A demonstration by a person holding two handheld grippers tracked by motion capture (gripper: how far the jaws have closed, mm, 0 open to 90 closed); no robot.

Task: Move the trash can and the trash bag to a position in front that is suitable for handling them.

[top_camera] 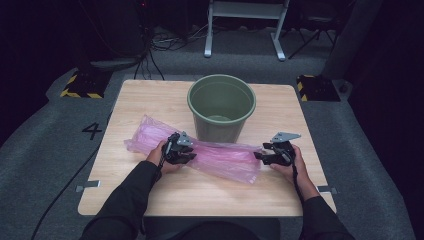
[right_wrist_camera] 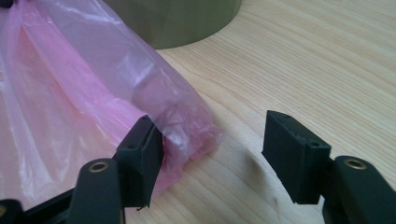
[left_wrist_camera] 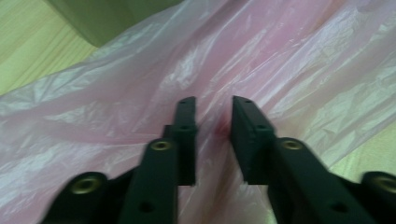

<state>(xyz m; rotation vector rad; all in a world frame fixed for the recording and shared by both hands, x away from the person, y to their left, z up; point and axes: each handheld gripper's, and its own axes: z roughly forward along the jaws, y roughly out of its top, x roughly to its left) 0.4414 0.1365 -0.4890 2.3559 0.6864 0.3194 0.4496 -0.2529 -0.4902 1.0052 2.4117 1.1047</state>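
Step in hand, as I read it: getting hold of the pink bag (top_camera: 200,152) to line the bin (top_camera: 221,106). Bag lies flat across the counter (top_camera: 150,195), mid-frame in the high view, just in front of the bin, running from centre-left to lower right.

Left hand-held gripper (left_wrist_camera: 214,109) sits over the bag's middle, jaws nearly together w/ a narrow gap. Film looks bunched between them, but can't tell if it's actually pinched.

Right hand-held gripper (right_wrist_camera: 210,135) is at the bag's right end, released: jaws wide, one pad touching the bag's edge, the other on bare wood, well apart.

Next move, prob.: right closes on that end, then both lift and spread the mouth.

Hard to make out: which end is the opening, layers blur together. Bin rim cut off at top of both gripper views.
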